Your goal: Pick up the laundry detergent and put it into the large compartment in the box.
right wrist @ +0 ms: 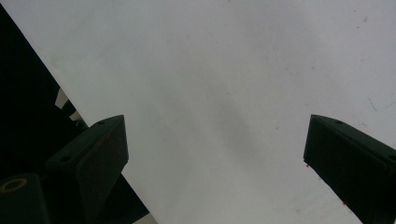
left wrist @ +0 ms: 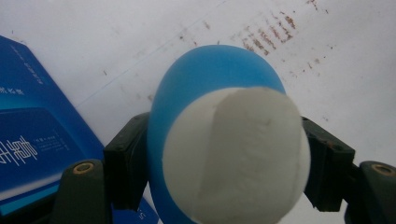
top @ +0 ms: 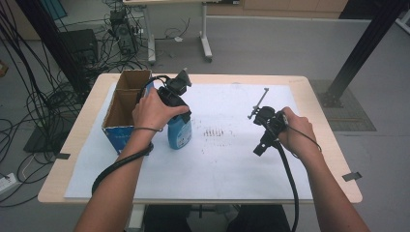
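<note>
Looking along the left tongs [left wrist: 224, 163]: white cap [left wrist: 236, 156] tops the clamped blue bottle [top: 179, 130].

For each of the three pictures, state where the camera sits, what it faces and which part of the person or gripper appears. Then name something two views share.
High view: above the person's side, facing forward and down on the table; both forearms show.
Left gripper view: rides the left gripper, looking along its jaws closed on the blue bottle.
Right gripper view: rides the right gripper, facing the white sheet, jaws apart.
Shared: high and left gripper views both show the bottle and blue box.
</note>
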Action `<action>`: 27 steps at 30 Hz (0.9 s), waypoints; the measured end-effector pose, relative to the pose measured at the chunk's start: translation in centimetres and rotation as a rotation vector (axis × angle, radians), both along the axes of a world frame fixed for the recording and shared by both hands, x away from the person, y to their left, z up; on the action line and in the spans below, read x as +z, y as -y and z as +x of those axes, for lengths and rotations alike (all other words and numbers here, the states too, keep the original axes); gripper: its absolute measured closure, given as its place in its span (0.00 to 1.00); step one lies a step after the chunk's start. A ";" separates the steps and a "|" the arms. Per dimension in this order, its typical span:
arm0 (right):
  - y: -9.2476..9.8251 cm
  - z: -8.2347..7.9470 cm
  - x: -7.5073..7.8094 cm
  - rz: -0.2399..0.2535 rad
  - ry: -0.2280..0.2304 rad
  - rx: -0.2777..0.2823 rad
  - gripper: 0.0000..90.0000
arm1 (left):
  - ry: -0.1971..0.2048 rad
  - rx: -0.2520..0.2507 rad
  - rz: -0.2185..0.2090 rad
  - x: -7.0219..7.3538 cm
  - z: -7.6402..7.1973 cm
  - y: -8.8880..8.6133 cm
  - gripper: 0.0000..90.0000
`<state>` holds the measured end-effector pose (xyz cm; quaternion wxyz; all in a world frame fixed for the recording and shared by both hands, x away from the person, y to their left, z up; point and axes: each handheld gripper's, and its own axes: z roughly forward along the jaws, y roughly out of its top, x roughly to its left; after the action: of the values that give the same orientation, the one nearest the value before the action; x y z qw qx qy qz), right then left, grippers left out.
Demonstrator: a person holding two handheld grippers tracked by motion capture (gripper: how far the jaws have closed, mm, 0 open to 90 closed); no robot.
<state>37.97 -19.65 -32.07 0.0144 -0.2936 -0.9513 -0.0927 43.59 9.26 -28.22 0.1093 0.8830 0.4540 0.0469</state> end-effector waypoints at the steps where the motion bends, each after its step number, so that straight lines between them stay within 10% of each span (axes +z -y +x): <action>1: 0.0 0.0 0.0 -0.001 0.001 0.000 0.07 | 0.003 0.001 -0.001 0.0 0.0 0.0 0.34; 27: 0.1 0.0 0.0 -0.002 0.004 0.005 0.07 | 0.017 0.011 0.009 0.1 0.0 0.0 0.41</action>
<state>37.99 -19.76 -32.05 0.0126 -0.2911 -0.9521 -0.0924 43.56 9.30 -28.11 0.1089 0.8805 0.4578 0.0570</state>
